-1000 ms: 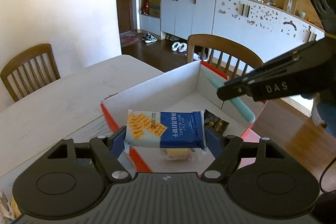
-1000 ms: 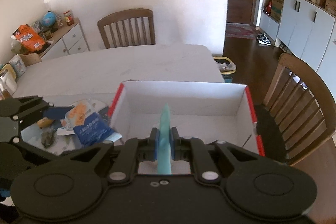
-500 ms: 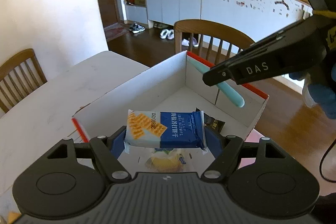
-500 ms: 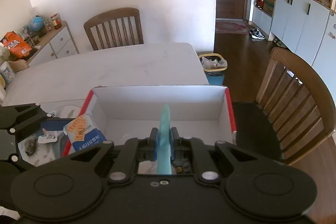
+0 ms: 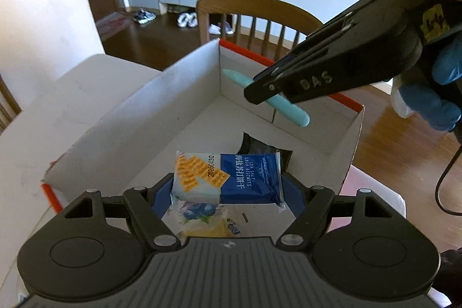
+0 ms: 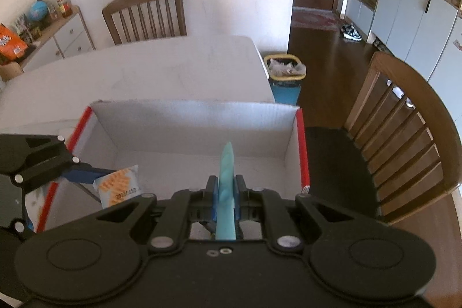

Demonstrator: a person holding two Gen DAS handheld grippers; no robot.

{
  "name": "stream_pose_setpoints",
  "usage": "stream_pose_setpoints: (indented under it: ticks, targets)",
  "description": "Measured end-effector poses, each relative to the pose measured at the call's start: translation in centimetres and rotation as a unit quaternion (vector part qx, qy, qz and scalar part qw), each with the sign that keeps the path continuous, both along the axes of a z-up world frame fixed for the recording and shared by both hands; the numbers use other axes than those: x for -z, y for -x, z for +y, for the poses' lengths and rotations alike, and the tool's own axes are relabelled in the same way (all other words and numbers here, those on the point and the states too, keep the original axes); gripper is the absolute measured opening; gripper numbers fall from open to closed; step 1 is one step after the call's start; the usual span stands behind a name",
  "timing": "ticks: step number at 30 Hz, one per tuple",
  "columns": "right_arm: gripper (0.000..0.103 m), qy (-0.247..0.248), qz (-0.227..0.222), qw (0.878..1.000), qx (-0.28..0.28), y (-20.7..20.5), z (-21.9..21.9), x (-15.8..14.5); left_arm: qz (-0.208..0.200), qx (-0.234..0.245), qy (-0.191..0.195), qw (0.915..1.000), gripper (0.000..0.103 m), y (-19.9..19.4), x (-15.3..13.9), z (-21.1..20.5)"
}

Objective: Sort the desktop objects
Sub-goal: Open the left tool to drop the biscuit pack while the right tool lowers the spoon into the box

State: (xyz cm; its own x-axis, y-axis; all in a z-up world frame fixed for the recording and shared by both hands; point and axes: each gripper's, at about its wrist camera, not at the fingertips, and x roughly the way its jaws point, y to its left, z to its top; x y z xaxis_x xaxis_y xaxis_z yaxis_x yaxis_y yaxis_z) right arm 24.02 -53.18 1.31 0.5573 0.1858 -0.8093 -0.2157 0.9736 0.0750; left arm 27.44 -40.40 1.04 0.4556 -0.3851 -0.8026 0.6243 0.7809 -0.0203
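Above an open white box, the left gripper fingers clamp a biscuit packet while the right gripper fingers pinch a turquoise pen.

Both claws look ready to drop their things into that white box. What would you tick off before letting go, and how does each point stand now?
1. Left gripper clamped on the cracker packet: ok.
2. Right gripper shut on the light blue pen: ok.
3. Both items above the open white box, inside its walls: ok.
4. The two grippers apart, not touching: ok.
5. Free floor under the pen: ok, bare white bottom ahead.
6. Free floor under the packet: not ok, a dark wrapper and a blueberry packet lie there.
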Motion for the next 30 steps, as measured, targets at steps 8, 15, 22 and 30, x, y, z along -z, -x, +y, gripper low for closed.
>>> stream_pose_setpoints:
  ticks: [8,15,22,30]
  targets:
    - [0.01,0.014,0.027,1.0,-0.004,-2.3,0.8,2.1,0.035,0.026,-0.029,0.9986,0.077,-2.6,1.9,-0.9]
    - [0.01,0.027,0.051,0.998,-0.007,-4.1,1.6,3.5,0.063,0.042,-0.054,0.9957,0.077,-3.8,3.6,-1.9]
    - [0.01,0.051,0.076,0.996,-0.008,-5.3,2.7,5.5,0.077,0.051,-0.063,0.9937,0.077,-4.4,4.7,-2.6]
    - [0.01,0.053,0.096,0.994,-0.007,-5.8,3.1,7.3,0.099,0.051,-0.078,0.9907,0.077,-4.7,5.9,-2.8]
